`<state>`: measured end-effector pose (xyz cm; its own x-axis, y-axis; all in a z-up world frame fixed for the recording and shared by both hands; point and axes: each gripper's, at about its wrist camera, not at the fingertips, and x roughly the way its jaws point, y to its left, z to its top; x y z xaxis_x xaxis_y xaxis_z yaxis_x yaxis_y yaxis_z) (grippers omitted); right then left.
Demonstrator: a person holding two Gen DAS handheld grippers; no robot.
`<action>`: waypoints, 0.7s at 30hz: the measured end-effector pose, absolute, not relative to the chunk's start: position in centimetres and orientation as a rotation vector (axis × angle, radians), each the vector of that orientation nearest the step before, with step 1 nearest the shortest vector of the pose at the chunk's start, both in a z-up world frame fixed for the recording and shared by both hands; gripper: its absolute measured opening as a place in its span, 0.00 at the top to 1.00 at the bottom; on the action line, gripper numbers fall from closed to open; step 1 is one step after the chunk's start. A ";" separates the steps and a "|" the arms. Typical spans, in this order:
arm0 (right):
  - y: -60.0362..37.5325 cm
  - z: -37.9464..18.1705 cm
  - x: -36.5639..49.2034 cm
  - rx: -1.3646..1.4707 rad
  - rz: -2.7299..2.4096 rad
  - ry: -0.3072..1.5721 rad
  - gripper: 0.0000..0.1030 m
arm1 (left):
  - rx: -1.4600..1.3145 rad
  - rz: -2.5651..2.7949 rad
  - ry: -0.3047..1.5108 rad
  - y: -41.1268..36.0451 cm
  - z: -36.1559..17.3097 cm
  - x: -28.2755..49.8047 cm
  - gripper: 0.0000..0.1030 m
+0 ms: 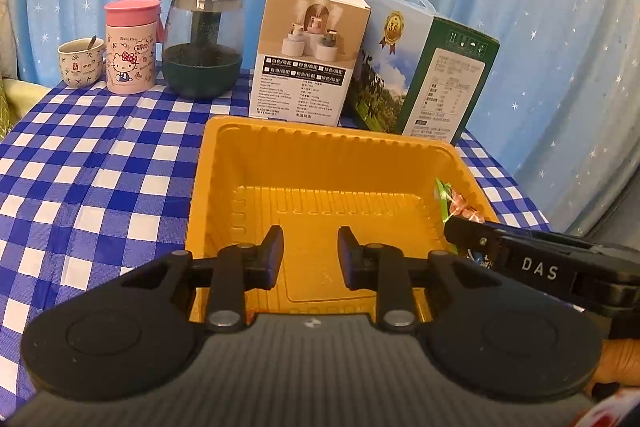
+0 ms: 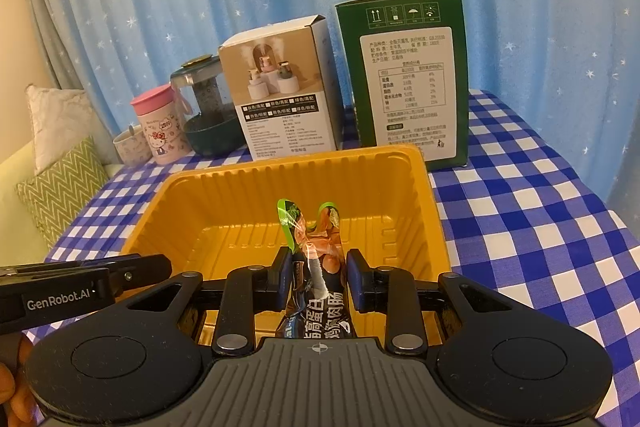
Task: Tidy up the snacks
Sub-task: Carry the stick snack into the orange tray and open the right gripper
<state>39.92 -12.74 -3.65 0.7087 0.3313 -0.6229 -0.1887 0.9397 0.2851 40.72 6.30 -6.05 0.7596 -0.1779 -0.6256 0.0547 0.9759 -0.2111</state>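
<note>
Right tool (image 2: pixel 316 275): fingers clamped on a snack packet (image 2: pixel 316 267), dark wrapper with a green-edged, crumpled top, held upright over the near part of the yellow tray (image 2: pixel 424 195). The packet is above the tray's floor; whether its lower end touches the plastic cannot be told, since the tool body hides it.

Left tool (image 1: pixel 310 255): fingers apart, holding nothing, poised over the near edge of the same tray; the right tool enters its view from the right, with the packet's top just visible beside the tray's right wall.

Tray: the visible floor is bare in both views, with no other snack in it. It rests on the blue-and-white checked counter (image 1: pixel 100 167).

Behind the tray: a white carton (image 1: pixel 308 55), a green carton (image 2: pixel 404 79), a dark-based glass jar (image 1: pixel 204 43), a pink-lidded cup (image 1: pixel 130 47) and a small mug (image 1: pixel 80 63).

Progress, as judged: early. The first packet is about to be set down and is not yet released; no further snacks are in view.
</note>
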 end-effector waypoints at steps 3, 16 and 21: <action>-12.5 -3.6 40.0 0.212 0.297 0.723 0.71 | -0.195 -0.122 0.690 6.5 -5.9 40.6 0.73; -13.2 -4.1 39.9 0.272 0.283 0.709 0.42 | -0.174 -0.118 0.681 6.3 -5.8 40.0 0.55; -14.3 -2.8 38.9 0.285 0.249 0.662 0.42 | -0.181 -0.119 0.672 6.2 -5.3 39.3 0.50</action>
<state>38.93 -14.28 -2.79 0.7617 0.3155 -0.5659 -0.1357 0.9317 0.3369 39.34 6.16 -5.34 0.7770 -0.1672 -0.6069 0.0507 0.9776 -0.2044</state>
